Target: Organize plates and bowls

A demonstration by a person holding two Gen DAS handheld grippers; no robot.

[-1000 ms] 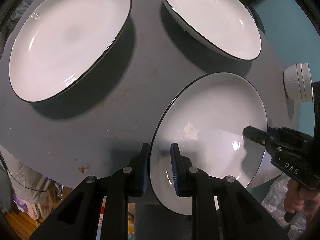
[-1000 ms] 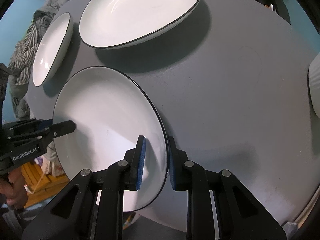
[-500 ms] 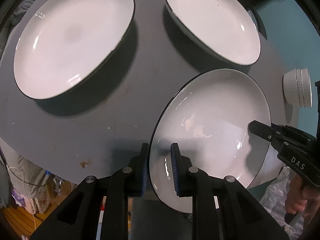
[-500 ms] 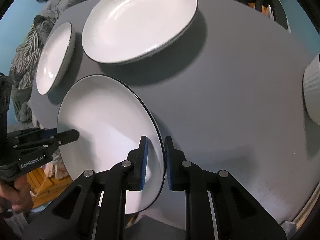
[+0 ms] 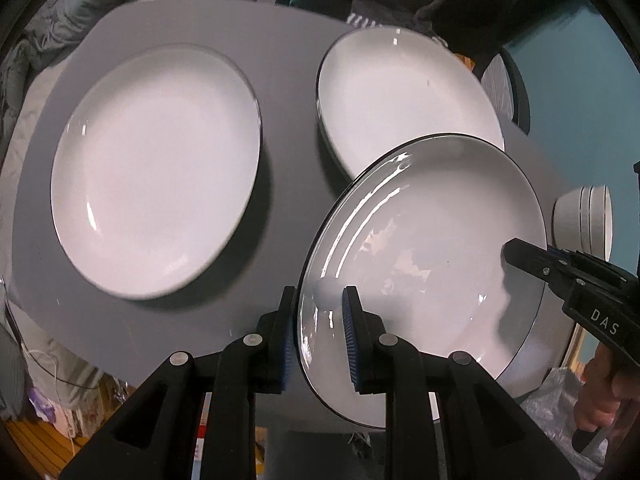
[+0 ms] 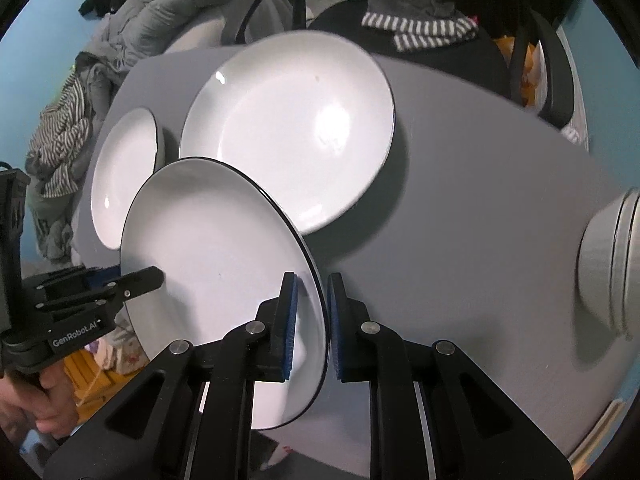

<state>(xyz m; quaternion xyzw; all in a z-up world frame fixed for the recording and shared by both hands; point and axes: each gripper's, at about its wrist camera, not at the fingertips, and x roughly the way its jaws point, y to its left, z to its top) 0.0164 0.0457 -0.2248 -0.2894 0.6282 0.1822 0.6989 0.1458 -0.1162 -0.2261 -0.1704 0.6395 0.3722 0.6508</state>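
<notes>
A white black-rimmed plate (image 5: pixel 432 248) is held between both grippers and lifted off the grey table (image 5: pixel 288 80). My left gripper (image 5: pixel 318 332) is shut on its left rim. My right gripper (image 6: pixel 312 320) is shut on its right rim; the plate also shows in the right wrist view (image 6: pixel 208 248). Two more white plates lie on the table: one at the left (image 5: pixel 156 168) and one at the back right (image 5: pixel 404 96). The held plate overlaps the near edge of the back right plate in view. In the right wrist view they show as a far plate (image 6: pixel 292 128) and a left plate (image 6: pixel 120 176).
A stack of white ribbed bowls (image 5: pixel 584 216) stands at the table's right edge, also in the right wrist view (image 6: pixel 612 264). Clothes (image 6: pixel 132 28) and a chair (image 6: pixel 540 60) lie beyond the table's far side. The table's near edge is just under the grippers.
Both grippers have raised the plate higher off the table and carried it toward the back right plate. The views tilted up, showing the room beyond.
</notes>
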